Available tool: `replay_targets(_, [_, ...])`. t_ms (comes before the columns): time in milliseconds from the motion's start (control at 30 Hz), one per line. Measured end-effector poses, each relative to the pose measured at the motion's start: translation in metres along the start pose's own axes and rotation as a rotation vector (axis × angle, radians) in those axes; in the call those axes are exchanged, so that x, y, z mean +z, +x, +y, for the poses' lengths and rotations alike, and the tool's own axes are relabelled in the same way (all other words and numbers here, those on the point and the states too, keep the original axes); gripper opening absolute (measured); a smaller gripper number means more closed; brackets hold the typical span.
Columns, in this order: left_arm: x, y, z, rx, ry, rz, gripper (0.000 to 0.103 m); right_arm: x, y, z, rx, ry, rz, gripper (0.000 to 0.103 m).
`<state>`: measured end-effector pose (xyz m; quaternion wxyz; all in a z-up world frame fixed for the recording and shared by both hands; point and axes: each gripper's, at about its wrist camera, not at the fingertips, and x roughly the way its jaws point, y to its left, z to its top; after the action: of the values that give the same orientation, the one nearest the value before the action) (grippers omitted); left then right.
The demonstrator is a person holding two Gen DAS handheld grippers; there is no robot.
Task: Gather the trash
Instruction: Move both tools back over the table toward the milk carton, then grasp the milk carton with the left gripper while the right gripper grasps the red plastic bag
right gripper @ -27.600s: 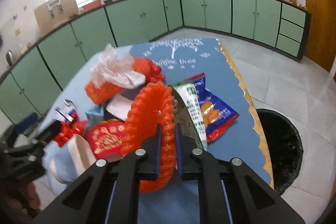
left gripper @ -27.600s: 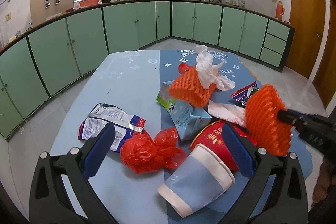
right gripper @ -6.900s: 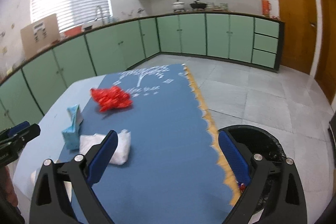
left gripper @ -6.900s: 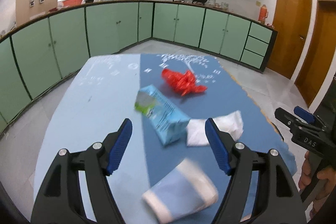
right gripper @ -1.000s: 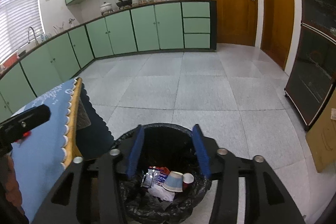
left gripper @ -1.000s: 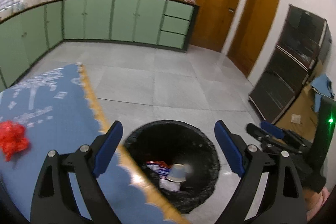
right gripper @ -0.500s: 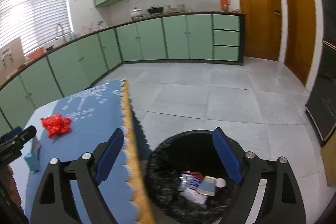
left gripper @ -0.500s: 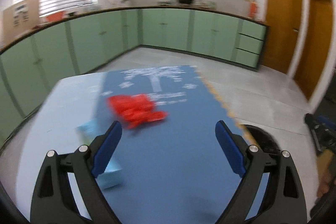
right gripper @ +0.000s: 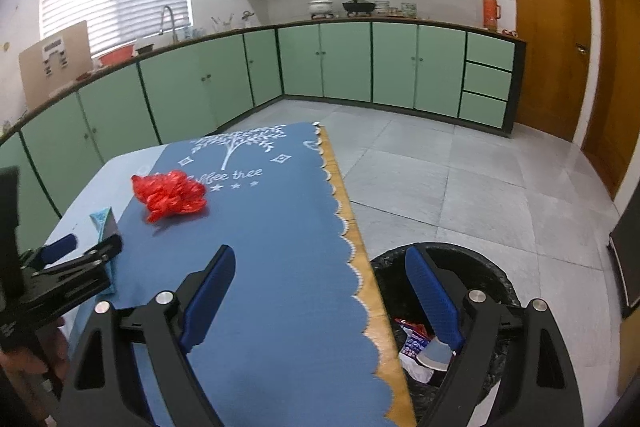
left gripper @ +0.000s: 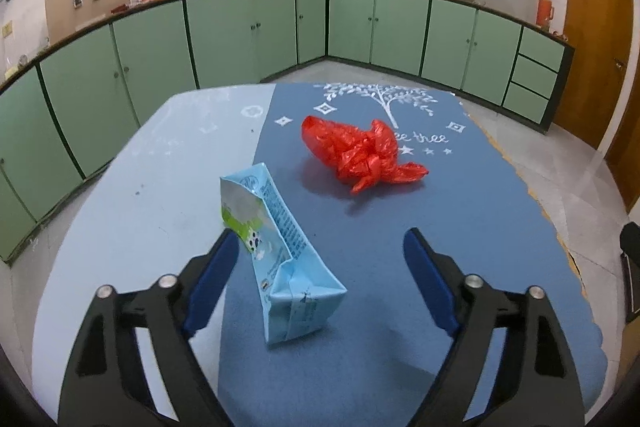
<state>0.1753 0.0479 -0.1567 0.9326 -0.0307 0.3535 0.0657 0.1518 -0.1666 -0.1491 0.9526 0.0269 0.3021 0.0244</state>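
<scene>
Two grippers' fingers apart, left around milk carton, right empty, tablecloth reads "Coffee tree"

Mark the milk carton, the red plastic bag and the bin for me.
milk carton (left gripper: 280, 251): left wrist view, printed side panel.
red plastic bag (left gripper: 352, 147): left wrist view, crumpled middle.
trash bin (right gripper: 480, 267): right wrist view, far rim.

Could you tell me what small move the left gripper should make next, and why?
Probably ease the left gripper forward and slightly down around the light blue carton. Its jaws are open and empty, and the carton lies on the table between its fingers, nearer than the red plastic bag, so it looks the easiest piece to grasp.
</scene>
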Motion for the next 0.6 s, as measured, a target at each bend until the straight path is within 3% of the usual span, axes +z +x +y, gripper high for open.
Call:
replay_targets(167, [-0.005,0.011,0.006,-0.023,-0.031,0.038,0.062,0.001,0.002,0.006,0.015,0.007,0.0,0.085])
replay_targets(233, [-0.007,0.016,0.008,-0.035,-0.035,0.055,0.047,0.002,0.005,0.01,0.019,0.009,-0.001,0.085])
replay_targets(300, [-0.011,0.018,0.011,-0.042,-0.037,0.064,0.04,0.003,0.009,0.016,0.024,0.005,0.002,0.085])
replay_targets(600, [-0.012,0.009,0.029,-0.058,-0.074,0.032,0.033,0.004,0.024,0.043,0.057,-0.026,0.025,0.085])
